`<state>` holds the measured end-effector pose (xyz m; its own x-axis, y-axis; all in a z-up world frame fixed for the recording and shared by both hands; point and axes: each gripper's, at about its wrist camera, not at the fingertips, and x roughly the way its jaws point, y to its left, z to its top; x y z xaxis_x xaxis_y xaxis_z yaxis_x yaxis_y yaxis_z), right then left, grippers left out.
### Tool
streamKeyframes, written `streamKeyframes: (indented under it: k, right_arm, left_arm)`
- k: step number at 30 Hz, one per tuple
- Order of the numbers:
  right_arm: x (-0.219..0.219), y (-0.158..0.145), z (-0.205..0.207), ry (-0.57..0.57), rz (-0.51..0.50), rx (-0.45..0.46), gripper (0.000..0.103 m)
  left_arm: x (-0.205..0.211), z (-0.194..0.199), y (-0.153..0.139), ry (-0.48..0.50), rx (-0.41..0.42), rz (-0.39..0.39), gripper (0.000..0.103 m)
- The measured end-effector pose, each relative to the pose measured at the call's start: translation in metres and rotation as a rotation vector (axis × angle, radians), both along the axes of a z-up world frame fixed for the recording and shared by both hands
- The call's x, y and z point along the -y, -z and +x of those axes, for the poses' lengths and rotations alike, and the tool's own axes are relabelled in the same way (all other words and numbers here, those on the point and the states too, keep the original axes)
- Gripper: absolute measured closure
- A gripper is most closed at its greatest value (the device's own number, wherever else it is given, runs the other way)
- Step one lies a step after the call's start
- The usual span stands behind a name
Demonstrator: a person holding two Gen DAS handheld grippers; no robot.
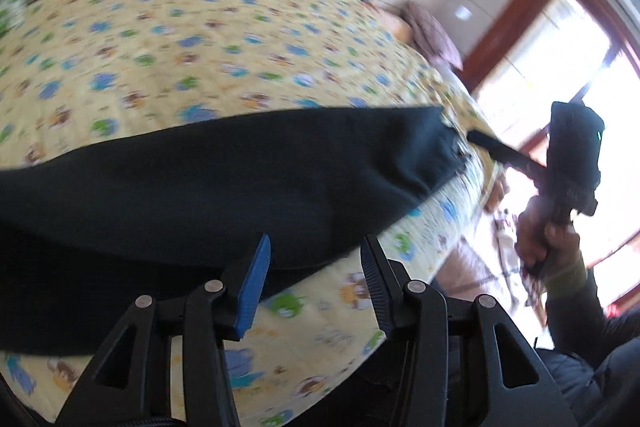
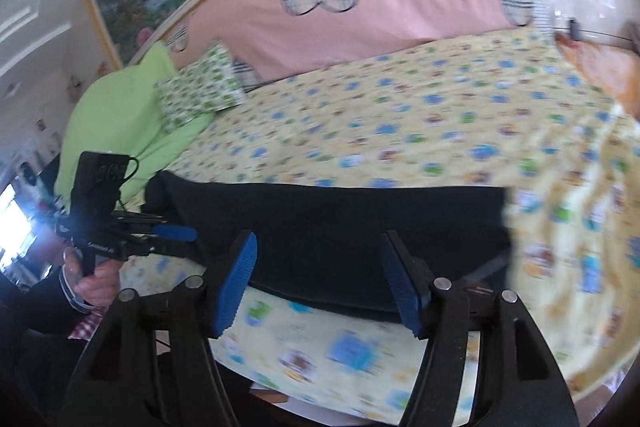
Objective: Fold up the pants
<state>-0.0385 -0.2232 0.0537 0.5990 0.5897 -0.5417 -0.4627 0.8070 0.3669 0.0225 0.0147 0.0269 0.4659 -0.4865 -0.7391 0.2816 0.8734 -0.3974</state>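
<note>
Pants [image 1: 208, 171] lie flat, dark, across the yellow patterned bedsheet [image 1: 200, 39]. Left wrist view: left gripper [image 1: 316, 283] spread, nothing between the pads, pants edge just beyond at 12 o'clock; right gripper [image 1: 480, 143] at 3 o'clock, its state unclear here. Right wrist view: right gripper [image 2: 320, 279] spread, empty, pants [image 2: 340, 227] at 12; pink quilt [image 2: 360, 7] far back.

yellow patterned bedsheet [image 2: 400, 115], pink quilt [image 2: 360, 27], green pillow [image 2: 116, 107]

Bed [image 2: 400, 115], yellow patterned sheet: dark pants [image 2: 340, 227] flat near edge; pink quilt [image 2: 360, 27], green pillows [image 2: 120, 107] behind
</note>
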Motion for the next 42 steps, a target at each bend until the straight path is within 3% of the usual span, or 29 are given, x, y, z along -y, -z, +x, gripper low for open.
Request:
streamKeyframes:
  k: [15, 24, 31, 35, 39, 42]
  right_arm:
    - [-0.099, 0.003, 0.026, -0.203, 0.060, -0.039, 0.038]
    - [-0.147, 0.006, 0.030, -0.318, 0.044, -0.050, 0.038]
    - [-0.189, 0.009, 0.026, -0.411, 0.011, -0.041, 0.038]
    - [-0.211, 0.013, 0.023, -0.436, -0.032, -0.032, 0.038]
    - [-0.236, 0.021, 0.017, -0.439, -0.171, 0.014, 0.038]
    - [-0.256, 0.033, 0.008, -0.425, -0.340, 0.080, 0.038]
  left_arm:
    - [-0.131, -0.039, -0.001, -0.385, -0.014, -0.073, 0.055]
    - [-0.199, -0.073, 0.008, -0.577, -0.028, -0.111, 0.051]
    - [-0.235, -0.086, 0.011, -0.675, -0.025, -0.138, 0.049]
    - [-0.249, -0.084, 0.016, -0.731, -0.049, -0.165, 0.047]
    - [-0.262, -0.075, 0.023, -0.782, -0.075, -0.192, 0.047]
    - [-0.268, -0.068, 0.029, -0.809, -0.090, -0.205, 0.047]
